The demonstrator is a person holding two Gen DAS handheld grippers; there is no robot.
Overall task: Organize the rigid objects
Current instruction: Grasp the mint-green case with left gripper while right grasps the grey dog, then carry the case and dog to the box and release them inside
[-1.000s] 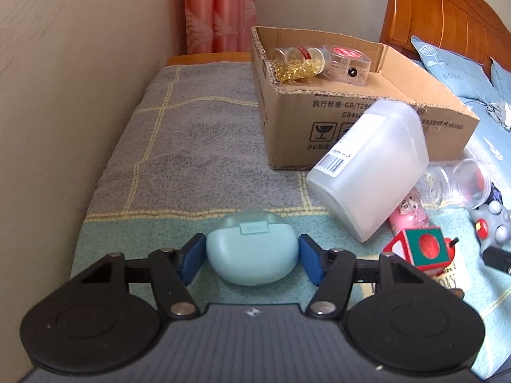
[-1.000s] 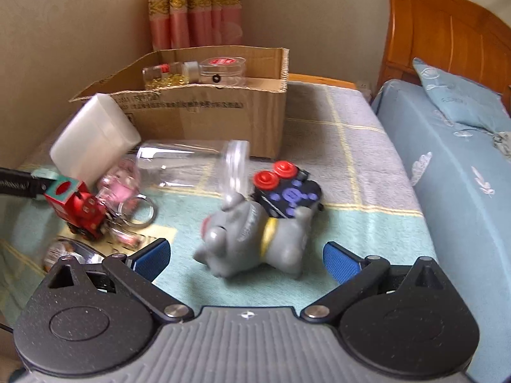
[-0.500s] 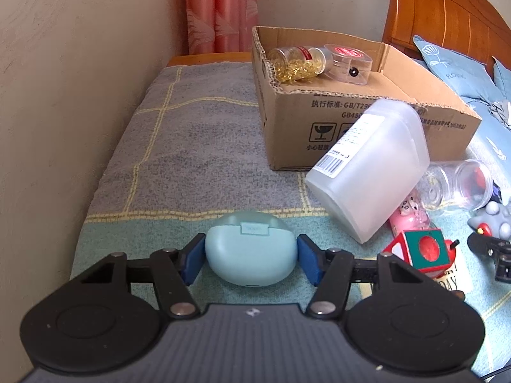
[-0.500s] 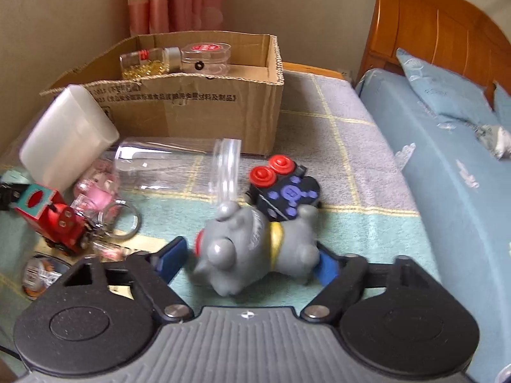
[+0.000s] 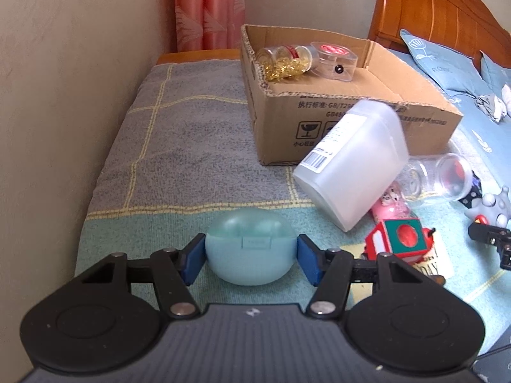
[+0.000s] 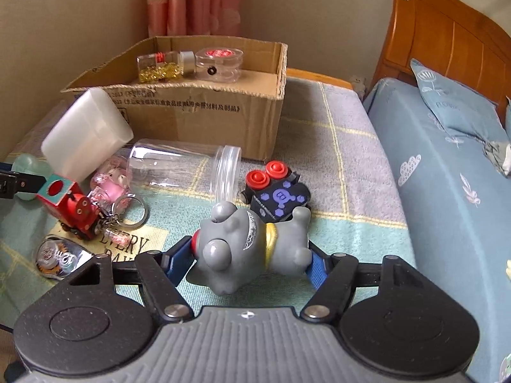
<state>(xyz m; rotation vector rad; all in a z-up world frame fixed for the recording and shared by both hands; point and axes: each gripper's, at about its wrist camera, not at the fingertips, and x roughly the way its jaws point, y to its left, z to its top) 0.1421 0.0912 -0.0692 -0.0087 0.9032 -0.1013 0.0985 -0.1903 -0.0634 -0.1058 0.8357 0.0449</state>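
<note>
Here, teal case clamped in left claw

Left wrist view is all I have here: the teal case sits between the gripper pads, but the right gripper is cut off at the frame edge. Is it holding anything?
Observer: Yes. The right wrist view shows the right gripper shut on the grey toy figure, which is tipped on its side.
Operator: What is just behind that figure?
Observer: A black toy with two red knobs and a purple print, next to the lid end of the clear jar.
Operator: Anything near the red toy train I'm missing?
Observer: A shiny oval badge lies flat in front of the red toy train.
</note>
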